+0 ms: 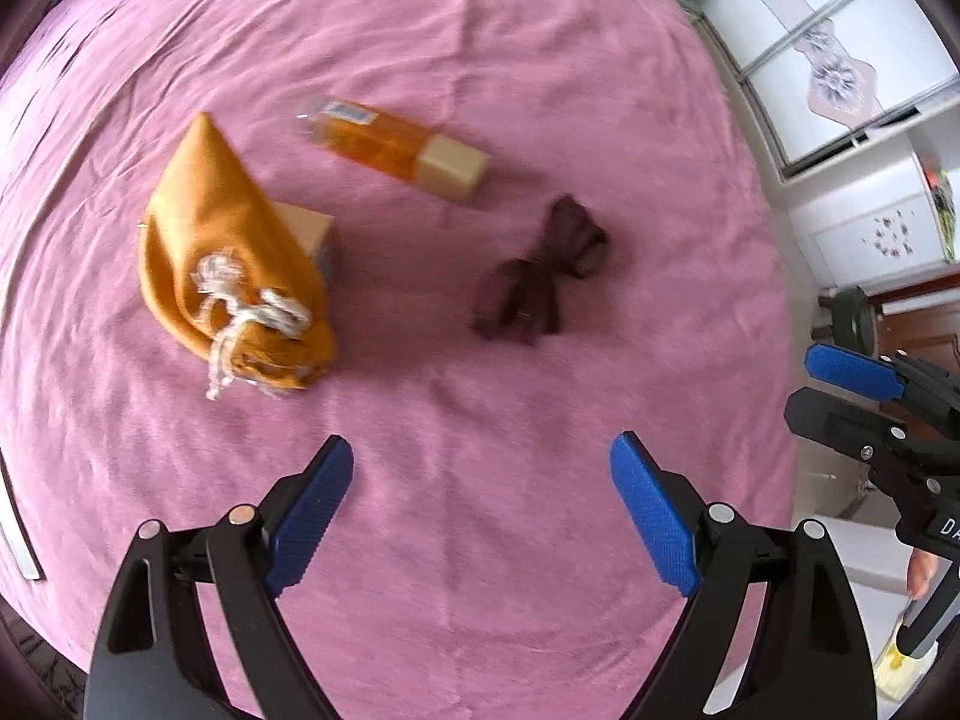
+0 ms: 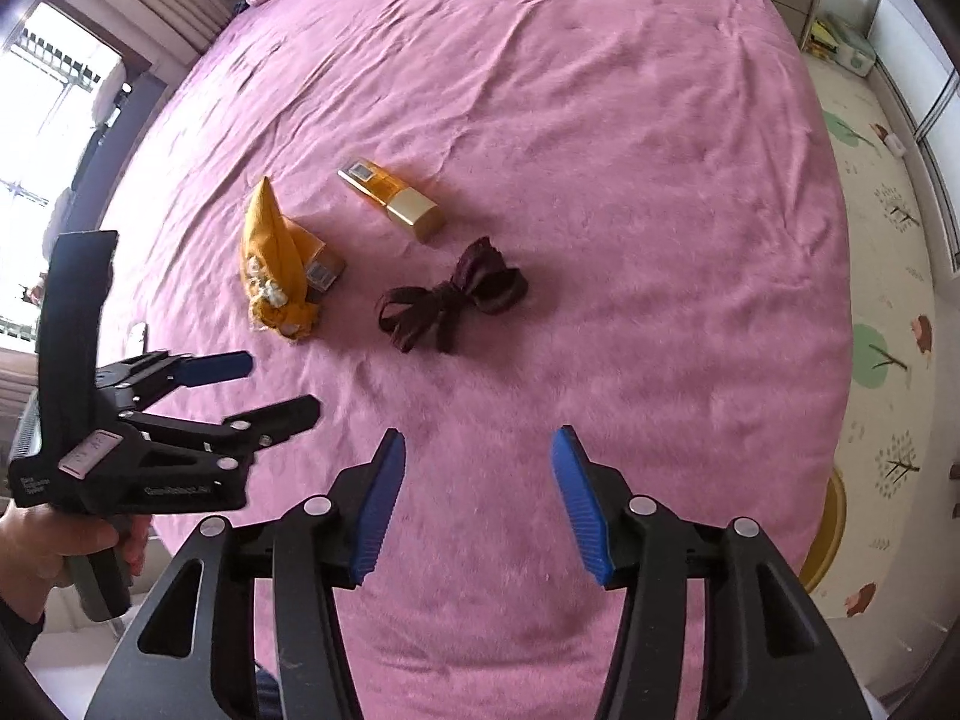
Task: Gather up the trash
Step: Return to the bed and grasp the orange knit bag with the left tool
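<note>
Trash lies loose on the pink bed [image 2: 600, 120], all of it ahead of both grippers and touched by neither. The right gripper [image 2: 477, 504] stands spread and empty, and the left gripper [image 1: 480, 510] is spread wider, also empty. Nearest is the dark ribbon bow [image 2: 453, 306], straight ahead of the right gripper and ahead-right of the left, its long axis running crosswise. The orange drawstring pouch [image 1: 231, 264] sits ahead-left of the left gripper, leaning on a small box [image 1: 312, 228]. Farthest lies the amber bottle [image 1: 396, 147], slanted. I judge the right gripper better lined up for the bow, the left for the pouch.
</note>
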Motion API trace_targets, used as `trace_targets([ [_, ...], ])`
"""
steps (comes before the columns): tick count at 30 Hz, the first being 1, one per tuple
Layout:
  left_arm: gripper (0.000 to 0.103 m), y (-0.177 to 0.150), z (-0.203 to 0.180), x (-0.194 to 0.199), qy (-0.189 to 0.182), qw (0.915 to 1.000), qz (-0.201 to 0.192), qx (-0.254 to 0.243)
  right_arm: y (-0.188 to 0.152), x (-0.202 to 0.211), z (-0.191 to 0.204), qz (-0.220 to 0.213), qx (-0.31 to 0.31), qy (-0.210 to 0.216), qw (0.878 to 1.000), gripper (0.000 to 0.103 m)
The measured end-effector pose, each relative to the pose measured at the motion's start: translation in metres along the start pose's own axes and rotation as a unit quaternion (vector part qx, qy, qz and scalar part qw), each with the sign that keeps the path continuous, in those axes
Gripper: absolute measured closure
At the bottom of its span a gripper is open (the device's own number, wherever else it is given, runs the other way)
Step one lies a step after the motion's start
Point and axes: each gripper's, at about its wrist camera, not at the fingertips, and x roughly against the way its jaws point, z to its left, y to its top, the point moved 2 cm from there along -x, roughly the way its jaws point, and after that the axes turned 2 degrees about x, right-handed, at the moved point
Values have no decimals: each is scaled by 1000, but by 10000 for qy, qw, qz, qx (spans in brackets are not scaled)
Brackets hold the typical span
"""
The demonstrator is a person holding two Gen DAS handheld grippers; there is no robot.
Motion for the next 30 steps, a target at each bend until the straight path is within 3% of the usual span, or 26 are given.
trace_targets([
  [3, 16, 6, 16, -2, 132, 9997, -46, 209, 8, -10, 3, 8, -39, 52, 10000, 45],
  [5, 16, 10, 27, -3, 152, 9991, -64, 385, 13, -16, 4, 9, -83, 59, 9999, 36],
  [24, 16, 52, 89, -41, 518, 9886, 22, 1411, 47, -63, 7, 237, -111, 28, 9997, 31],
  [30, 36, 50, 101, -48, 468, 9860, 30, 1601, 53, -84, 11, 438, -42, 28, 9990, 30],
])
